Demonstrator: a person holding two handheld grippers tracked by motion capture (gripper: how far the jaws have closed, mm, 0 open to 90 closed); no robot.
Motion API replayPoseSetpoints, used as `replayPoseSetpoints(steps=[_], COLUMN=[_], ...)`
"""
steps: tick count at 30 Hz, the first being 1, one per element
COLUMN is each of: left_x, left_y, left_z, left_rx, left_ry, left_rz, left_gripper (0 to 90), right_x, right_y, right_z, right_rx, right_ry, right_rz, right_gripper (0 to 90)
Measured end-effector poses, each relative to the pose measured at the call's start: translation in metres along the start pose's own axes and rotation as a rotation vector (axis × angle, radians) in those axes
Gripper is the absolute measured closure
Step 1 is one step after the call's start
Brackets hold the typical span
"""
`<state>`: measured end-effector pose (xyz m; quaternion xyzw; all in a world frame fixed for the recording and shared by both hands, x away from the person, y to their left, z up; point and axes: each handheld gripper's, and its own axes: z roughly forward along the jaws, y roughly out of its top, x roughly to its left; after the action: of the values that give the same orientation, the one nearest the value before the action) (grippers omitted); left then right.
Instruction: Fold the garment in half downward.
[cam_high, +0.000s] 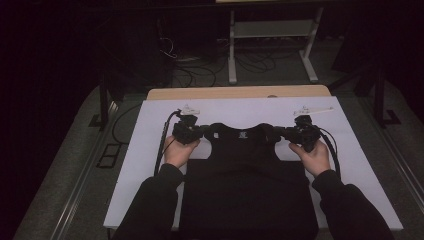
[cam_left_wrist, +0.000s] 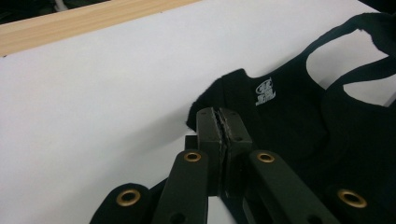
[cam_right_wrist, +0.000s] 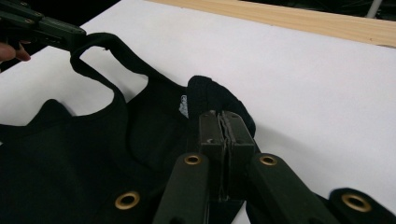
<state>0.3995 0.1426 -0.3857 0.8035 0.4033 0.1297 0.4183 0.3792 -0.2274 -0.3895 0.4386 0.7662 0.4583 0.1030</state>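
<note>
Holding the soft black top (cam_high: 247, 175) by its two shoulder straps, the left tool (cam_high: 200, 131) and right tool (cam_high: 281, 132) are pinched shut on the floppy, light cloth lying flat on the white worktop (cam_high: 150, 150).

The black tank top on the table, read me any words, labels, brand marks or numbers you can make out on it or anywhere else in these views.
Black tank top, inside the back of the neck: a small white printed mark, a logo with lines of print beneath; too small and blurred to read.
High view: the same mark shows as a pale square, unreadable.
Right gripper view: its edge shows, unreadable.
No other text.
</note>
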Motion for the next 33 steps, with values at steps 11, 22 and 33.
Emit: replayPoseSetpoints(steps=[11, 22, 33], left_x=[-0.011, -0.018, -0.021], left_y=[-0.010, -0.020, -0.030], left_z=[-0.015, -0.027, -0.034], left_rx=[-0.016, -0.038, -0.036], left_ry=[-0.022, -0.050, -0.062], left_rz=[0.029, 0.008, 0.008], left_gripper=[87.0, 87.1, 87.0], right_x=[0.010, 0.024, 0.024], right_y=[-0.009, -0.019, -0.029], right_z=[-0.017, -0.030, -0.035], right_rx=[-0.007, 0.007, 0.031], right_ry=[0.033, 0.064, 0.068], right_rz=[0.004, -0.016, -0.012], right_gripper=[87.0, 87.3, 87.3])
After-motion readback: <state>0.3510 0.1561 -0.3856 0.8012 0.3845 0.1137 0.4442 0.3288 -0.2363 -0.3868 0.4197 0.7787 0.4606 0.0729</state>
